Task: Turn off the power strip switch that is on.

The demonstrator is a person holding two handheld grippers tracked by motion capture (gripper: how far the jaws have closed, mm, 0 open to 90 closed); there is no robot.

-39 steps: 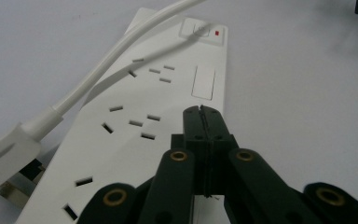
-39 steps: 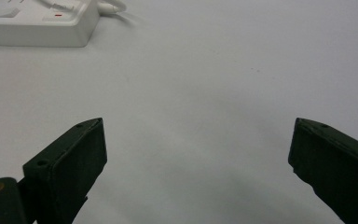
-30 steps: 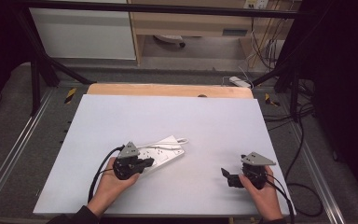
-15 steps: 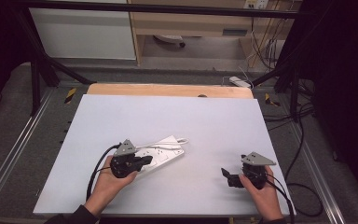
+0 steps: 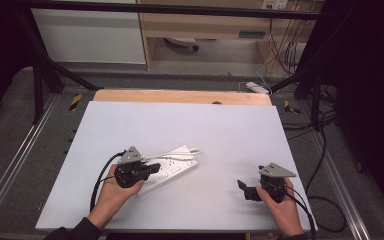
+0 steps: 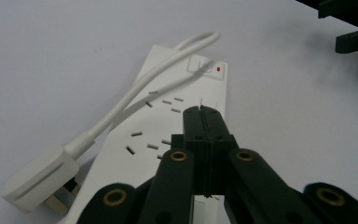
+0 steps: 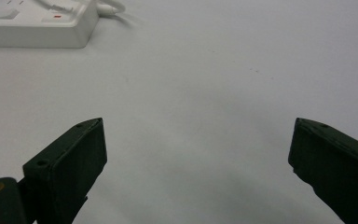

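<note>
A white power strip (image 5: pixel 177 164) lies on the white table (image 5: pixel 220 130), left of the middle. Its sockets and a red switch light (image 6: pixel 219 70) face up. Its own white cable (image 6: pixel 135 93) loops back over it to a white plug (image 6: pixel 39 179) lying beside its near end. My left gripper (image 5: pixel 156 167) points right over the strip, jaws pressed together with nothing between them (image 6: pixel 201 111); whether the tip touches the strip I cannot tell. My right gripper (image 5: pixel 245 190) rests near the front right of the table, open and holding nothing (image 7: pixel 198 140), pointing left toward the strip (image 7: pixel 37 28).
A wooden board (image 5: pixel 180 96) borders the table's far edge. Metal rails (image 5: pixel 15 165) run along both sides. Cables and a white adapter (image 5: pixel 257 87) lie on the floor behind the table, at the right. Bare tabletop separates the two grippers.
</note>
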